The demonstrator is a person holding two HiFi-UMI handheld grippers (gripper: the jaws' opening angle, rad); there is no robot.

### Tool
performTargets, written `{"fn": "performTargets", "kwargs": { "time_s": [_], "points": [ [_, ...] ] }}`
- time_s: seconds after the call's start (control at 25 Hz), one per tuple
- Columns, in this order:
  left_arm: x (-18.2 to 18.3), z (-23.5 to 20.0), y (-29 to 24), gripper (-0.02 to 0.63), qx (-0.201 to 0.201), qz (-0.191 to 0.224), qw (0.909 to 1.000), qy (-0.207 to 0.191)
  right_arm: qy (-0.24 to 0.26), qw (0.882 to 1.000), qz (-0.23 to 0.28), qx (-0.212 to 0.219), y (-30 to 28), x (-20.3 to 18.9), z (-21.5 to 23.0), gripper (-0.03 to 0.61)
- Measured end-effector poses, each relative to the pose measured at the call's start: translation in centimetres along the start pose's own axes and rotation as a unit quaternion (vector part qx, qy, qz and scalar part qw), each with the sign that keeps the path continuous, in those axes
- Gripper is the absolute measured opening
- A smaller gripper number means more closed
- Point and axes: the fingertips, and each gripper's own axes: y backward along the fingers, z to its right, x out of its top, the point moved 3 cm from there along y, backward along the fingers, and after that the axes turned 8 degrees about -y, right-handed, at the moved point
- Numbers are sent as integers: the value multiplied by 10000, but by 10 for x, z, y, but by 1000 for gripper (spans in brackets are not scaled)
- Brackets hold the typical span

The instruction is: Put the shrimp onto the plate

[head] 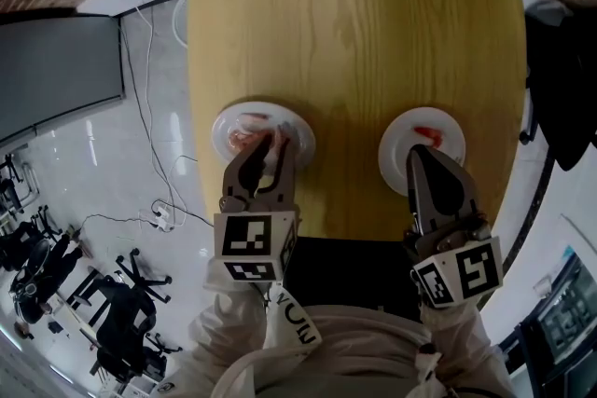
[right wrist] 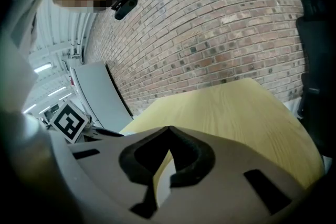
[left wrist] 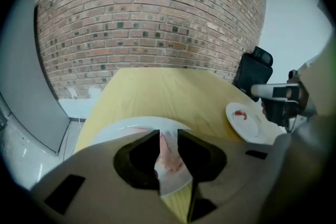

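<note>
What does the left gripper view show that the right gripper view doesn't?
Left gripper view only: the shrimp. Several shrimp lie on the near plate, seen between the jaws of the open left gripper, and a single shrimp lies on the far plate. Right gripper view only: the right gripper is shut; the left gripper's marker cube; a grey panel. Both: wooden table, brick wall.

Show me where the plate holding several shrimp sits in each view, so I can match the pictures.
Head view: the plate holding several shrimp is left of centre, near the table's near edge, under the left tongs.
Left gripper view: the plate is bottom centre, mostly behind the tongs.
Right gripper view: not in it.
Shared landmark: the yellow table.
</note>
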Motion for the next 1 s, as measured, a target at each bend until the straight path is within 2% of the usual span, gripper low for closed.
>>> {"fn": "performTargets", "kwargs": {
  "time_s": [0.56, 1.0],
  "points": [
    [1, -4, -9, 117, -157, -107, 9996, 188, -147, 9999, -77, -29, 2, -7, 2, 24],
    [-8, -8, -19, 117, -248, -596, 9974, 312, -291, 9995, -13, 76, -1, -10, -3, 25]
  ]
}}
